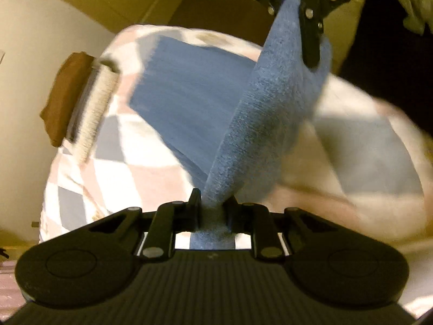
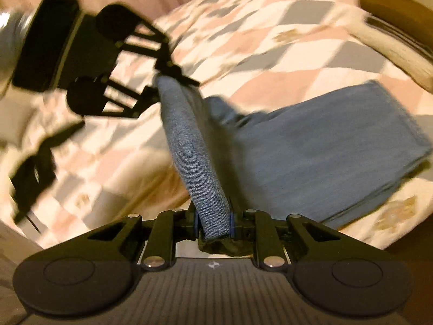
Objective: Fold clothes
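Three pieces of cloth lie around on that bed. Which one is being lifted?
The blue garment: both the left gripper and right gripper pinch its raised edge. The brown cloth and cream cloth lie untouched at the bed's edge.

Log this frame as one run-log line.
step: mid-fold | left gripper: shut on blue garment | right gripper: shut on blue garment | held edge lifted, rest lying on checked bedspread | frames motion-blurred

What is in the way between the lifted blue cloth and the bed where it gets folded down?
Nothing visible. Both claws, the left and the right, are shut on one edge of the blue cloth. Below it lies only the rest of the cloth on the checked quilt. The folded stack sits off at the quilt's edge.
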Demonstrator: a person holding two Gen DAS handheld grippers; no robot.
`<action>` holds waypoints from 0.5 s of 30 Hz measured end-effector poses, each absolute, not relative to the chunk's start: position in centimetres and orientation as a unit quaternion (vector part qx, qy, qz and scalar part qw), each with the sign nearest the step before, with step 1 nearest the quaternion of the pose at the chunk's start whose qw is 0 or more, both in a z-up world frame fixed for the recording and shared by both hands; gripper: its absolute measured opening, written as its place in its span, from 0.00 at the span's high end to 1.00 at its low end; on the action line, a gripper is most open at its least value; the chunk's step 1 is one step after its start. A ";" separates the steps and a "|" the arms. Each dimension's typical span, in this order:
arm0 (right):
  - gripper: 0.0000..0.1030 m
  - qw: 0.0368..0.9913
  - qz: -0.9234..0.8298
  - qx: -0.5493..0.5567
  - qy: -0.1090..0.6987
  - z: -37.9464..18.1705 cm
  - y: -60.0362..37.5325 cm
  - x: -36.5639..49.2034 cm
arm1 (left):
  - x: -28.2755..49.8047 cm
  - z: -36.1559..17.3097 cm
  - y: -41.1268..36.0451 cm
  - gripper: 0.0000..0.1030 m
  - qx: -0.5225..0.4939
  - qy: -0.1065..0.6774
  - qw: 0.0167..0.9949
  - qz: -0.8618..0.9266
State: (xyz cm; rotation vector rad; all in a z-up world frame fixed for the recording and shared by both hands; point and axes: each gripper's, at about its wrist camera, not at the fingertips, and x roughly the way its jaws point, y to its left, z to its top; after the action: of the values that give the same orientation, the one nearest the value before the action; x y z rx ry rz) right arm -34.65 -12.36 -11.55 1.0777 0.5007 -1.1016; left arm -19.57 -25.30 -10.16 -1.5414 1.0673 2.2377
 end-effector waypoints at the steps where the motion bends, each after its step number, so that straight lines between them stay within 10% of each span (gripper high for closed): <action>1: 0.82 0.685 -0.494 0.491 0.213 -11.3 -12.9 -37.3 | -22.0 -9.4 -25.9 0.84 -0.526 0.350 0.102 0.768; 7: 0.83 0.630 -0.508 0.555 0.191 -15.2 -18.1 -51.9 | -36.5 -7.1 -30.2 0.63 -0.489 0.228 -0.022 0.842; 15: 0.83 0.622 -0.483 0.575 0.222 -19.2 -21.4 -55.3 | -38.1 -10.6 -34.0 0.63 -0.453 -0.134 -0.247 0.846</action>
State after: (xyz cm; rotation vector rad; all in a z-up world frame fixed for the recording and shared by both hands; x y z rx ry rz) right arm -55.33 -21.40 -19.18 1.3198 0.5092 -1.1104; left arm -38.10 -33.96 -10.60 -1.7001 -0.5034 3.1788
